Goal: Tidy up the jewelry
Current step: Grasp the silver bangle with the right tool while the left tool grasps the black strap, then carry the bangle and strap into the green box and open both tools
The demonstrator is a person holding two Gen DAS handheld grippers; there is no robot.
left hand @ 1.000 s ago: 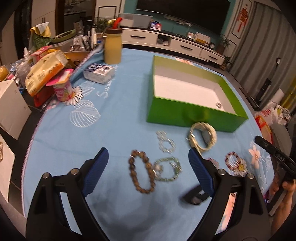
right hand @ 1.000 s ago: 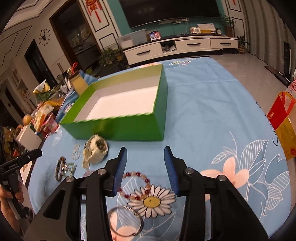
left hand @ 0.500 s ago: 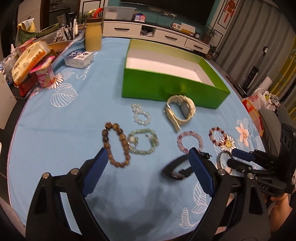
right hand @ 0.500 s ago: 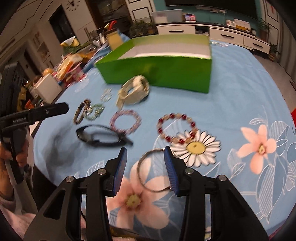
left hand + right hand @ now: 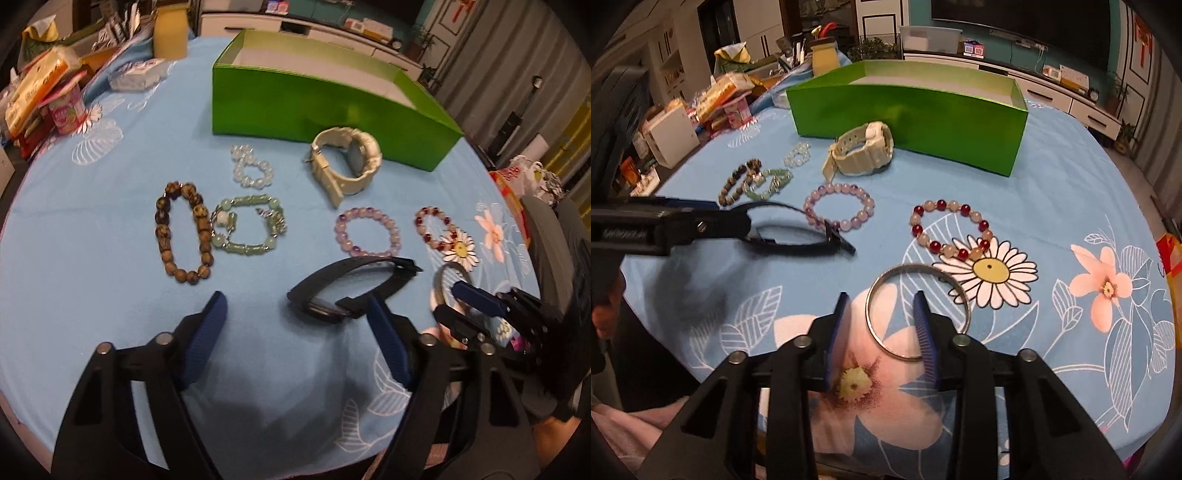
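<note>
Silver bangle being straddled by right tool, pads apart; left tool apart, idling. Next: clamping rim, carrying to green box.

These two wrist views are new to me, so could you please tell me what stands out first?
A bright green open cardboard box dominates the far side of the blue flowered tablecloth. In front of it lie beaded bracelets, a cream plastic watch and a black strap watch. Nearest, the right gripper stands open around the near edge of a thin silver metal bangle.
</note>
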